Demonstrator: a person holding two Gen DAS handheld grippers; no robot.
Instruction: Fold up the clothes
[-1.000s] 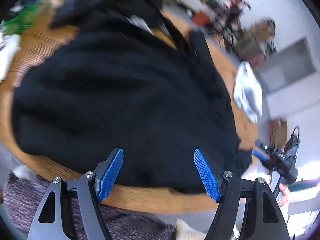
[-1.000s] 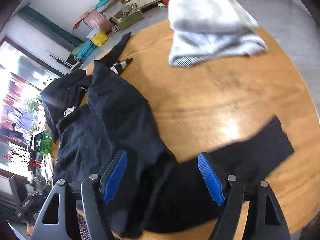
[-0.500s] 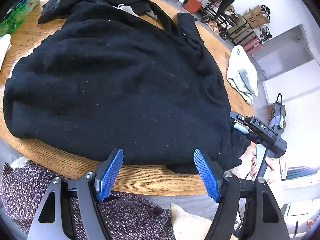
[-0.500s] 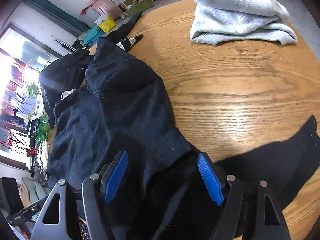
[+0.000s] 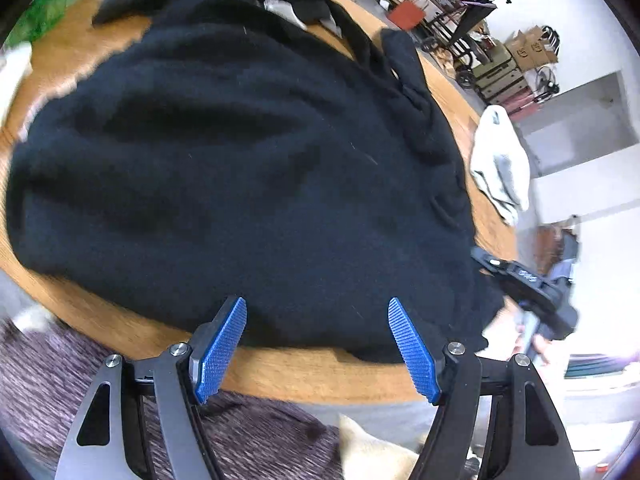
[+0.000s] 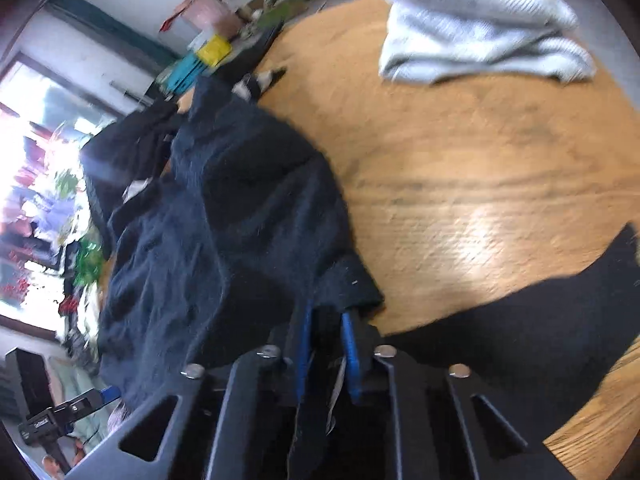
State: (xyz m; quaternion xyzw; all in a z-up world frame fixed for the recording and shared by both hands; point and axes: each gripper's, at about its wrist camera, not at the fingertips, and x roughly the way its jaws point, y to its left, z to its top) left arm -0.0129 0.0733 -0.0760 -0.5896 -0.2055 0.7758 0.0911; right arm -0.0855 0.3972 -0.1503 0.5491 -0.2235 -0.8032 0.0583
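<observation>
The black sweater (image 5: 240,168) is lying spread across the round bench (image 6: 460,184). My right claw (image 6: 326,344) has just been closing and is pinching its hem (fabric between the pads); my left claw (image 5: 318,344) is hanging released, so I'm aiming to match that hem grip before lifting evenly.

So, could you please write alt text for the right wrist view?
The right claw is shut on the edge of a black garment spread on a round wooden table. A folded pale grey garment lies at the far side.
</observation>
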